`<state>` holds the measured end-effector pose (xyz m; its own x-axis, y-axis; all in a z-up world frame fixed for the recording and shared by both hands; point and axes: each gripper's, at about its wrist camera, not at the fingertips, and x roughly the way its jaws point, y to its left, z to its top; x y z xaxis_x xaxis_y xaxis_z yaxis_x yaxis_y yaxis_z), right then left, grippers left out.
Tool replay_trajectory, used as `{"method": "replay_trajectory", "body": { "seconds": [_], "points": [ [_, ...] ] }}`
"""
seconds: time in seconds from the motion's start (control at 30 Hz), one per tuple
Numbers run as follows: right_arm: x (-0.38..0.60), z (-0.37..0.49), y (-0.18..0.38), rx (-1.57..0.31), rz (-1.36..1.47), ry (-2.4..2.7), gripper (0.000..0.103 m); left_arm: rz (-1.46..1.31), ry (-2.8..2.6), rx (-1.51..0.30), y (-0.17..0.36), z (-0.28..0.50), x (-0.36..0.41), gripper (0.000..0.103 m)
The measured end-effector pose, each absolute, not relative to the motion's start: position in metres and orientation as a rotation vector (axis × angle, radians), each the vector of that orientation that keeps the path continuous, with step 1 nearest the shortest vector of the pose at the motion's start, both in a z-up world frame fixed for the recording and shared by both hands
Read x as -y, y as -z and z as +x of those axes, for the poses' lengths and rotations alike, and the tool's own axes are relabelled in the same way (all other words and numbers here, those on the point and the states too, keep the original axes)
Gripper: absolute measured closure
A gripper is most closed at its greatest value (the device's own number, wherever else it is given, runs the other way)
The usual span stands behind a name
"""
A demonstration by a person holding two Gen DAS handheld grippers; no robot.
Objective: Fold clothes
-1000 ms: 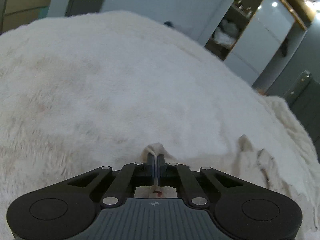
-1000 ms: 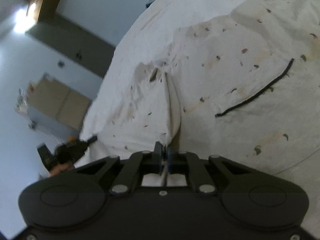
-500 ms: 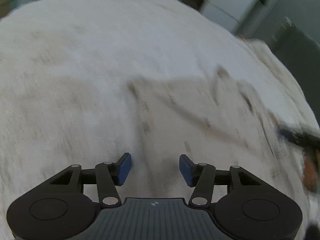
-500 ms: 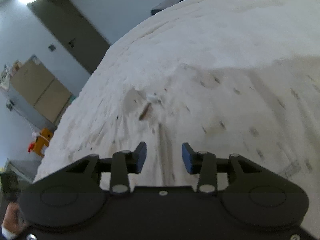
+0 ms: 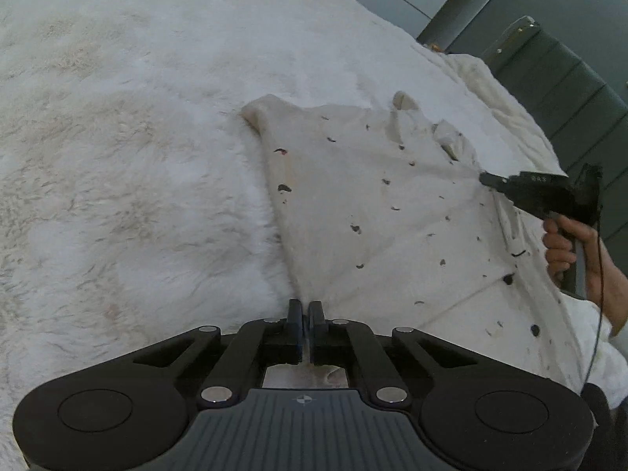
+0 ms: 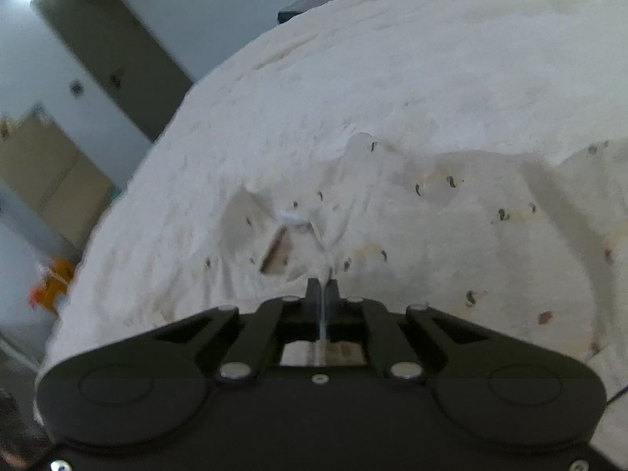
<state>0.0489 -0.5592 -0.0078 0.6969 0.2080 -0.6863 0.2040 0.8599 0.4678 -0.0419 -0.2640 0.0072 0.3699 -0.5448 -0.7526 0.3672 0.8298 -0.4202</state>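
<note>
- Closing on fabric, the left gripper (image 5: 305, 310) sat at the bottom centre of the left wrist view with its jaws nearly together and the near edge of the cream spotted garment (image 5: 376, 204) pinched between them.
- The garment lay spread on the fluffy white blanket (image 5: 129, 149), filling the middle and right of that frame, its far corner folded up towards the upper middle.
- A second earlier this gripper had clamped a different bit of cloth with mostly bare blanket ahead; half a second earlier its blue pads stood wide apart over the fabric. So it had let go, shifted, and taken a fresh hold.
- The right gripper (image 6: 322, 288) did the same: jaws closing on a thin raised ridge of the garment at the bottom centre of the right wrist view, after gaping open half a second before.
- In the left wrist view the right gripper (image 5: 510, 186) showed at the right edge, held by a hand (image 5: 569, 247), its tip on the garment's far side.
- Judging from this, both grippers had a new grip on opposite edges, so the next fold could probably begin by lifting and carrying the cloth over.
- The cloth looked thin and limp, so a shallow pinch might slip.
</note>
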Motion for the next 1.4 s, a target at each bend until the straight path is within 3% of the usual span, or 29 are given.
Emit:
{"method": "replay_trajectory", "body": {
  "seconds": [0.03,0.07,0.13,0.23,0.33,0.47,0.6,0.67,0.77,0.9,1.07,1.13,1.2,1.27,1.4],
  "points": [
    [0.557,0.047,0.005,-0.830,0.529,0.001,0.082,-0.186,0.574,-1.024,-0.011,-0.044,0.265,0.090],
    [0.556,0.044,0.001,-0.849,0.519,-0.008,0.066,-0.178,0.559,-1.009,-0.015,-0.045,0.265,0.086],
    [0.564,0.029,-0.009,-0.885,0.569,-0.101,0.065,-0.216,0.533,-0.968,-0.024,-0.048,0.262,0.081],
    [0.570,-0.004,-0.030,-0.950,0.569,-0.216,0.051,-0.338,0.542,-0.849,-0.045,-0.054,0.252,0.077],
    [0.573,-0.065,-0.045,-1.061,0.551,-0.310,0.051,-0.490,0.662,-0.734,-0.066,-0.063,0.246,0.074],
    [0.563,-0.144,-0.050,-1.127,0.509,-0.377,0.051,-0.581,0.910,-0.664,-0.082,-0.073,0.270,0.060],
    [0.537,-0.227,-0.041,-1.112,0.494,-0.372,0.052,-0.526,1.042,-0.704,-0.086,-0.087,0.311,0.054],
    [0.519,-0.254,-0.029,-1.135,0.466,-0.377,0.059,-0.461,1.069,-0.764,-0.082,-0.100,0.341,0.054],
    [0.489,-0.283,-0.008,-1.201,0.405,-0.409,0.060,-0.388,1.070,-0.839,-0.077,-0.120,0.367,0.054],
    [0.489,-0.310,-0.011,-1.205,0.420,-0.403,0.060,-0.190,1.099,-0.905,-0.072,-0.173,0.404,0.049],
    [0.579,-0.333,-0.057,-1.011,0.430,-0.165,0.048,0.094,1.178,-0.847,-0.071,-0.254,0.453,0.047],
    [0.638,-0.343,-0.061,-0.951,0.460,0.008,0.048,0.237,1.241,-0.783,-0.070,-0.288,0.473,0.047],
    [0.678,-0.350,-0.052,-0.952,0.500,0.099,0.048,0.368,1.302,-0.717,-0.067,-0.321,0.498,0.044],
    [0.700,-0.353,-0.036,-0.986,0.543,0.093,0.046,0.496,1.367,-0.645,-0.061,-0.355,0.520,0.035],
    [0.701,-0.354,-0.007,-1.042,0.574,-0.016,0.045,0.698,1.421,-0.588,-0.032,-0.397,0.555,0.033]
  ]
}}
